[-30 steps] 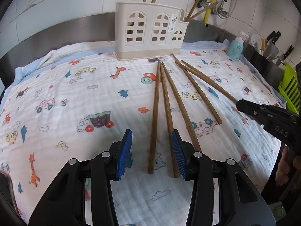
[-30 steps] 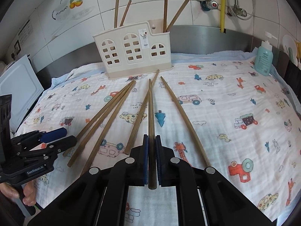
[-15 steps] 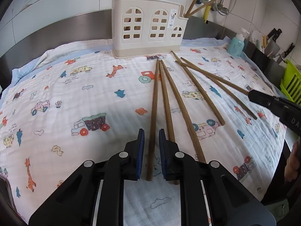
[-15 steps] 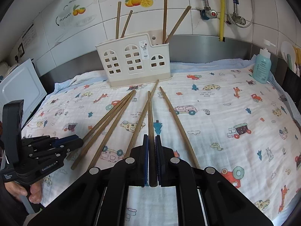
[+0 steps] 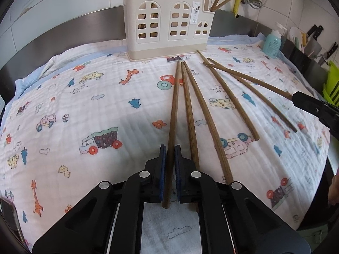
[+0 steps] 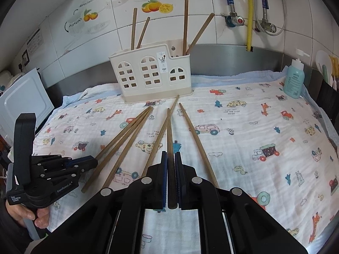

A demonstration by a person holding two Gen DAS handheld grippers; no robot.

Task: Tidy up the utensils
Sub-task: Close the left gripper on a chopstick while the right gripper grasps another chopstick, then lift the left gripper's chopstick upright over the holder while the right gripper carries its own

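Note:
Several long wooden chopsticks lie fanned out on a cartoon-print cloth (image 5: pixel 63 97) in front of a cream utensil holder (image 5: pixel 167 21), which also shows in the right wrist view (image 6: pixel 151 74) with several chopsticks standing in it. My left gripper (image 5: pixel 169 148) is shut on the near end of the leftmost chopstick (image 5: pixel 174 103). My right gripper (image 6: pixel 170 154) is shut on a chopstick (image 6: pixel 168 127) whose tip points at the holder. The left gripper also shows in the right wrist view (image 6: pixel 93 163), the right gripper in the left wrist view (image 5: pixel 296 98).
A blue soap bottle (image 6: pixel 294 82) stands at the back right. A steel backsplash and tiled wall with pipes run behind the holder. A white appliance (image 6: pixel 23 97) sits at the left edge. Knives and a green rack (image 5: pixel 331 84) are at the far right.
My left gripper went from open to shut on the leftmost chopstick. My right gripper has lifted its held chopstick's near end a little higher; the view has risen.

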